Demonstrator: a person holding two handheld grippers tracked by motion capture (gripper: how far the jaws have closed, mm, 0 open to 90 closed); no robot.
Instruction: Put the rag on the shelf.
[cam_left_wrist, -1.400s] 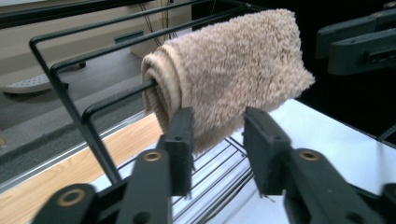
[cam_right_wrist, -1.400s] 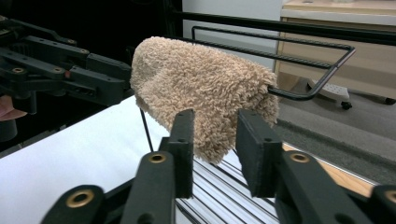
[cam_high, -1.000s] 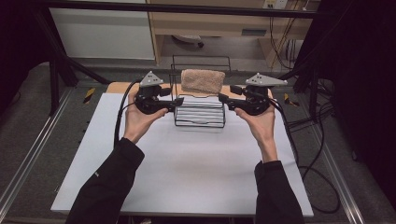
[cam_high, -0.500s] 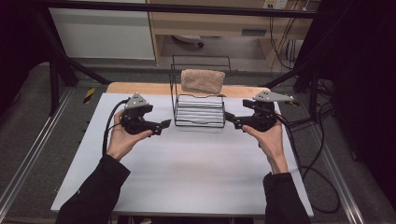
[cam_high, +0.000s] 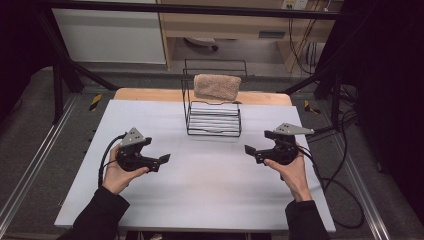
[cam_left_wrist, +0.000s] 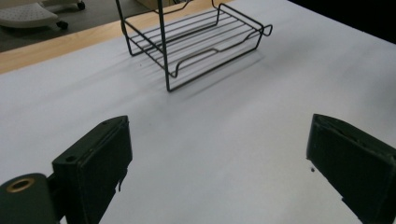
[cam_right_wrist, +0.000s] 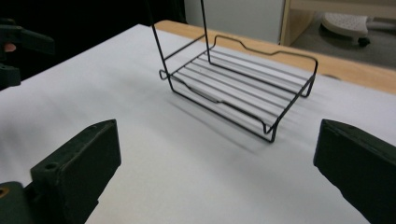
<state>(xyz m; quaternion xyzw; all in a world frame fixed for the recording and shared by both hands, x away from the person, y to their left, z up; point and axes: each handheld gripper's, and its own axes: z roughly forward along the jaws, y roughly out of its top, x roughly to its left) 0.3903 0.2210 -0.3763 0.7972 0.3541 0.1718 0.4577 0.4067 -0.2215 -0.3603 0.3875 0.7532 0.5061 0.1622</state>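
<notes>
Nearest, left gripper (cam_high: 162, 161) and right gripper (cam_high: 248, 150), both spread wide after just opening, nothing between jaws, low over white table (cam_high: 210, 190). Beyond, between them, wire rack (cam_high: 214, 120) standing upright. Atop rack, folded tan towel (cam_high: 216, 86).

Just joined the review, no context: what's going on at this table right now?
A person holds a left gripper and a right gripper low over the white table, either side of a black wire rack. A folded tan towel sits on the rack's upper tier. Both grippers' jaws have just been opening and stand wide with nothing between them. Neither touches the rack or towel.
</notes>
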